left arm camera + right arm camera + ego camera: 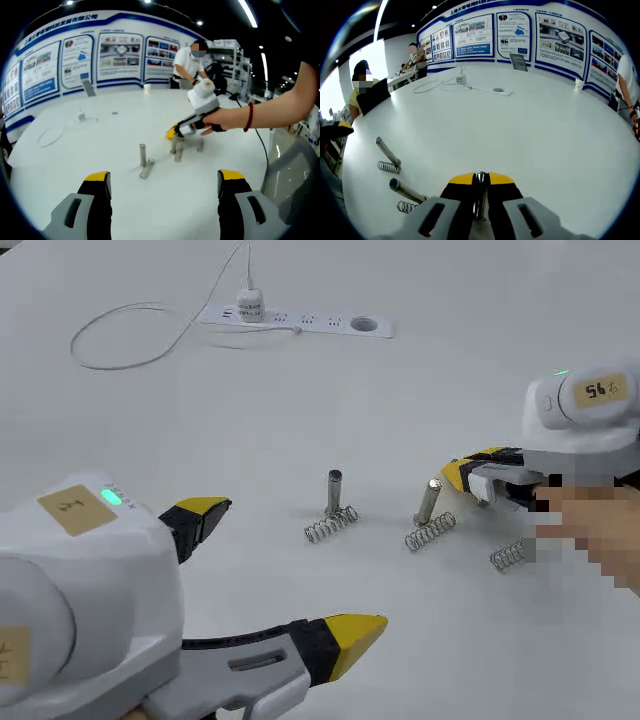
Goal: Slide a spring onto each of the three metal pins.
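My left gripper (278, 570) hangs wide open, well short of the upright pin (334, 490), which has a spring (330, 525) lying at its foot. My right gripper (462, 476) sits just beside the leaning pin (430, 500), with a second spring (430, 532) and a last spring (508, 555) nearby. From the right gripper view I see its jaws clenched on a third pin (480, 192), a grip the head view hides. A power strip (300, 320) lies far back.

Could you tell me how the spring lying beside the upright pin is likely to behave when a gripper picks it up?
The spring is an open wire coil, so it probably squashes or bends under a firm squeeze. Lying on its side on the smooth table, it may roll if nudged. It looks thin and likely light.
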Tool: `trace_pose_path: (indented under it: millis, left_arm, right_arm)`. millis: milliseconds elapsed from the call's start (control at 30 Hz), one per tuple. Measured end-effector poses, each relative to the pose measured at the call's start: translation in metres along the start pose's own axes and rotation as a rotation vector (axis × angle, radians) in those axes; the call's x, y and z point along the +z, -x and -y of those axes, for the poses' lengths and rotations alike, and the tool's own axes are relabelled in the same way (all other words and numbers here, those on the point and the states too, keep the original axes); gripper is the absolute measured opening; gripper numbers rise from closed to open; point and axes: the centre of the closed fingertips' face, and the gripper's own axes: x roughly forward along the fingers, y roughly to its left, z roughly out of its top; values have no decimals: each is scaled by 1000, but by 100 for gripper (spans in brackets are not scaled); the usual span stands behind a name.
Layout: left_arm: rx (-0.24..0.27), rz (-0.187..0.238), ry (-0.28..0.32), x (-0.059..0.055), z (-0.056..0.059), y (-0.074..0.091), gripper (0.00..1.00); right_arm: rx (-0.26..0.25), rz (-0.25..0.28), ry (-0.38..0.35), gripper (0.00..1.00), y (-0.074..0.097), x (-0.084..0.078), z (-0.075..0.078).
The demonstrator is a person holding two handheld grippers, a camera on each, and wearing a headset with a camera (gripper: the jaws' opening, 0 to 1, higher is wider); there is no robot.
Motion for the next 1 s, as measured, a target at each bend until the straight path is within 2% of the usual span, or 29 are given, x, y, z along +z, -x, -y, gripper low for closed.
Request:
trace_pose_path:
  millis: [300,400,500,667,1000]
  left_arm:
    - [12,4,0,2,-4,3,89]
    - [13,6,0,3,-5,3,89]
    - [16,10,-9,6,-6,5,89]
    - [18,28,-21,12,-5,8,88]
    - [25,40,-29,15,-4,13,88]
  right_arm:
    - [-6,-14,-42,9,-1,0,1]
    - [-4,-12,-116,8,1,-1,2]
    - [-1,8,-136,8,4,3,3]
    - [-5,32,-139,8,12,12,4]
    - [-14,52,-130,8,32,16,4]
